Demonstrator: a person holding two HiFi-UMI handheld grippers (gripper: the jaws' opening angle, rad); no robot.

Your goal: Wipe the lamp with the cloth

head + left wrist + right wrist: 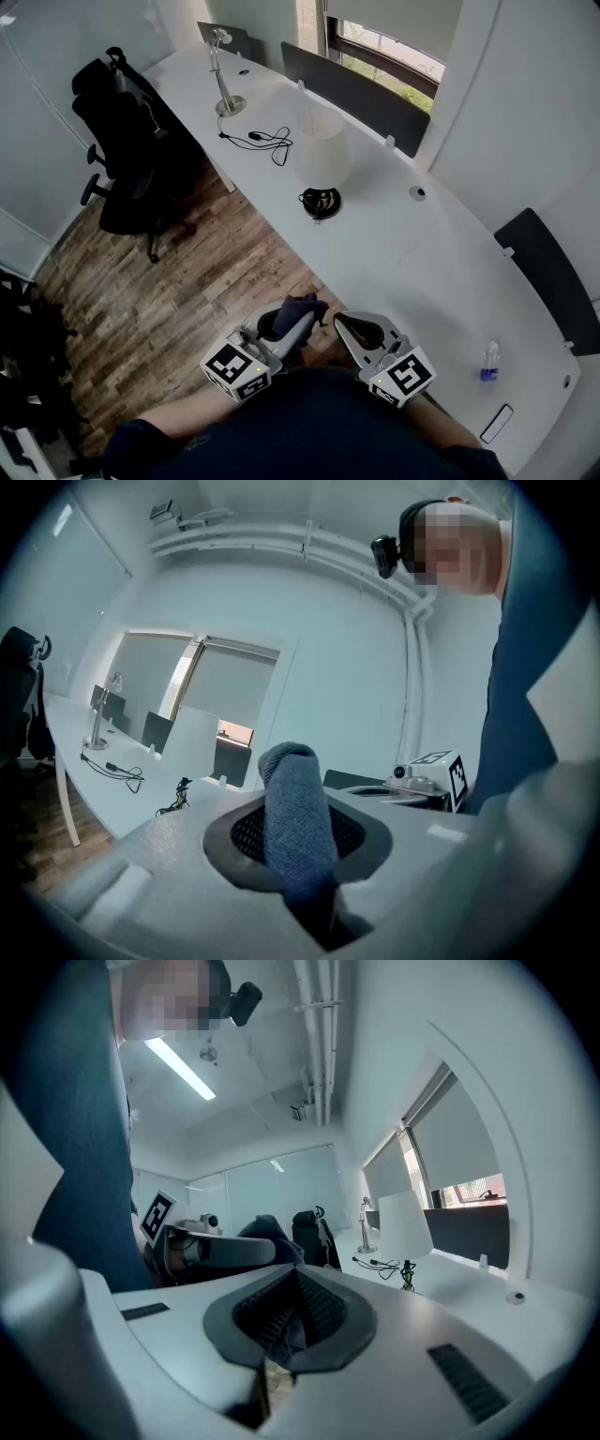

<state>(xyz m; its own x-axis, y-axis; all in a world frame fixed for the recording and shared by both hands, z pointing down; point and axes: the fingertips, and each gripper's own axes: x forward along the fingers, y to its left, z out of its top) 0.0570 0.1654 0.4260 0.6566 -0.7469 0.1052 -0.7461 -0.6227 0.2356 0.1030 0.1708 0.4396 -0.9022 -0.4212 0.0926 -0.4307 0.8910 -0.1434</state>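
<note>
This is an office. A long white desk (412, 253) curves away ahead of the left gripper (292, 326), with dark divider panels (356, 94) along its far edge. A black swivel chair (127, 141) stands ahead-left on wood-look flooring (159, 300). A window (389, 42) with a blind lies beyond the desk.

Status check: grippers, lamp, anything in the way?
Left gripper shut on blue cloth, right gripper shut, empty. White-shaded lamp untouched, far up the desk. Black cable lies beyond it, not in the path.

Lamp (322, 157) on desk (422, 253); cable (264, 141) beyond it; chair (127, 141) left of desk; bottle (488, 361) near right end.
</note>
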